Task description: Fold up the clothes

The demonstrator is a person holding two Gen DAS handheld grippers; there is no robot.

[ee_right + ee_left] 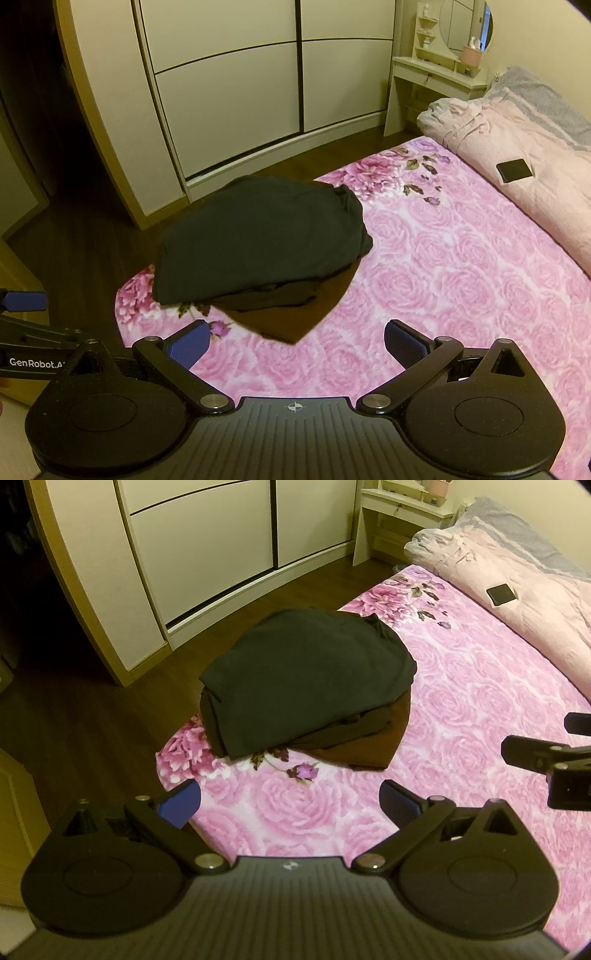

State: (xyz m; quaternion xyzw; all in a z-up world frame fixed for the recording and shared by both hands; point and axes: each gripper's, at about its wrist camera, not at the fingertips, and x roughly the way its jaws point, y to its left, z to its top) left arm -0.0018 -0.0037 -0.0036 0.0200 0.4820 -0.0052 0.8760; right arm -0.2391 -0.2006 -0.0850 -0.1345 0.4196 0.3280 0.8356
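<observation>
A folded dark garment (306, 679) lies on top of a folded brown garment (369, 744) in a stack near the corner of the bed; the dark garment (258, 236) and the brown garment (291, 321) also show in the right wrist view. My left gripper (290, 801) is open and empty, held back from the stack above the pink floral bedspread (461, 709). My right gripper (297, 343) is open and empty, just short of the brown garment's near corner. The right gripper's fingers (528, 755) show at the right edge of the left wrist view.
A rolled pink quilt (517, 602) with a black flat object (501, 594) on it lies along the far side of the bed. A sliding-door wardrobe (221, 554) stands across dark wood floor (92, 720). A dressing table (436, 85) stands in the corner.
</observation>
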